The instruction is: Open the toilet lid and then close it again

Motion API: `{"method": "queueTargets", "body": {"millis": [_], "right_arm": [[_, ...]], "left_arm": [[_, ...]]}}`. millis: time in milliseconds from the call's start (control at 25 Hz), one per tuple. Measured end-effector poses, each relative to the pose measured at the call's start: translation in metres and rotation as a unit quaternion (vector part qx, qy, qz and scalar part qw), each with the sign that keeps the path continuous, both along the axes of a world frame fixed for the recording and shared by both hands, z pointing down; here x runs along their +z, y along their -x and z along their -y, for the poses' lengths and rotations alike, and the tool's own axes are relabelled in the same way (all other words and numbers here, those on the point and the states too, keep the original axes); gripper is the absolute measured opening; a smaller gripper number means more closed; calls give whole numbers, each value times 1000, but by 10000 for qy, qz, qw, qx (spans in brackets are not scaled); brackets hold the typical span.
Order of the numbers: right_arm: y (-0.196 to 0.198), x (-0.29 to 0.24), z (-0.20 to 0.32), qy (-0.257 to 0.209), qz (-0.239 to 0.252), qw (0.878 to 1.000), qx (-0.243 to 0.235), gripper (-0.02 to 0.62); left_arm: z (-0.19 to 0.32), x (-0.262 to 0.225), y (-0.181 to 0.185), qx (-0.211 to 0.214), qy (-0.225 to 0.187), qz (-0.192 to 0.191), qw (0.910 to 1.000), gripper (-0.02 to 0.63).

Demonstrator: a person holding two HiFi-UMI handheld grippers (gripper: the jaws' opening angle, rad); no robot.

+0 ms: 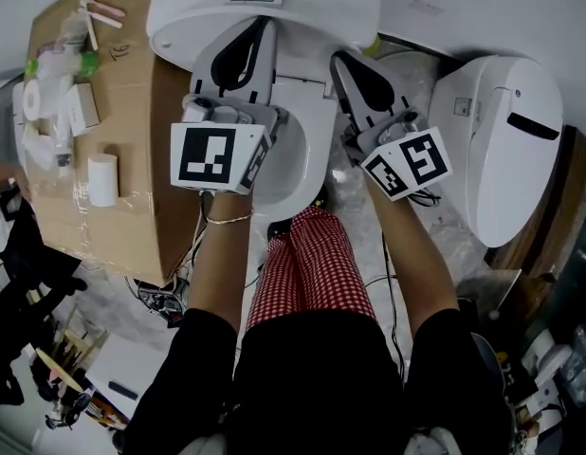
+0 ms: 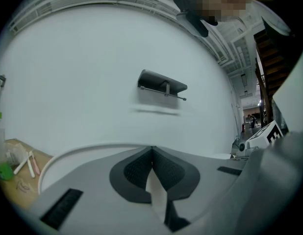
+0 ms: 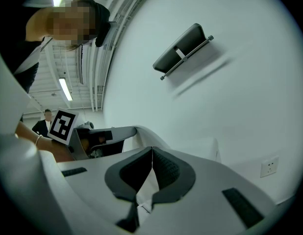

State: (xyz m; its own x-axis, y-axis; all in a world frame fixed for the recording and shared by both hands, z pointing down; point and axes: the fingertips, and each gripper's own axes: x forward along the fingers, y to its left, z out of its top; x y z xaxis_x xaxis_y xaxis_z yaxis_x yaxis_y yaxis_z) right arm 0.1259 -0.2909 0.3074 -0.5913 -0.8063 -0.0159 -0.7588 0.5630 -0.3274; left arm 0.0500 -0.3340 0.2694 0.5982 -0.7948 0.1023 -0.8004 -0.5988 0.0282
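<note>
Fingers (image 2: 137,173) of the left gripper (image 2: 152,151) and right gripper (image 3: 151,151) are pressed together by the white plastic toilet lid (image 2: 68,155), so best move it slowly and evenly.

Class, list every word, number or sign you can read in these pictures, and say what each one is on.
No words or numbers are readable.
Marker cubes: black-and-white square patterns only, no letters.
Small label on the second toilet at the right: too small to read.
</note>
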Motion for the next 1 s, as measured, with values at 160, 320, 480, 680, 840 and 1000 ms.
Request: {"method": "queueTargets", "body": {"millis": [160,320,480,680,840,1000], "right_arm": [[3,-4,-4,-11,-36,10000,-29,20],[5,-10,-11,-47,-58,10000,8,20],[8,-20,-21,-101,-101,9999,27,20],[14,-33,-35,-164,-158,9997,41,20],[18,-45,-46,-202,-179,9996,49,20],[23,-59,-55,-238,-186,9995,41,20]], "left_arm": [[-6,-4,1,89,-86,-37,9999,8],[-14,-10,3,171,-175,-25,9997,8],[-27,-17,9,172,-228,16,9996,8],[-45,-28,16,162,-211,0,9996,8],[-60,-36,23,100,-118,-36,9999,8],[-75,-46,24,136,-67,-39,9999,8]]}}
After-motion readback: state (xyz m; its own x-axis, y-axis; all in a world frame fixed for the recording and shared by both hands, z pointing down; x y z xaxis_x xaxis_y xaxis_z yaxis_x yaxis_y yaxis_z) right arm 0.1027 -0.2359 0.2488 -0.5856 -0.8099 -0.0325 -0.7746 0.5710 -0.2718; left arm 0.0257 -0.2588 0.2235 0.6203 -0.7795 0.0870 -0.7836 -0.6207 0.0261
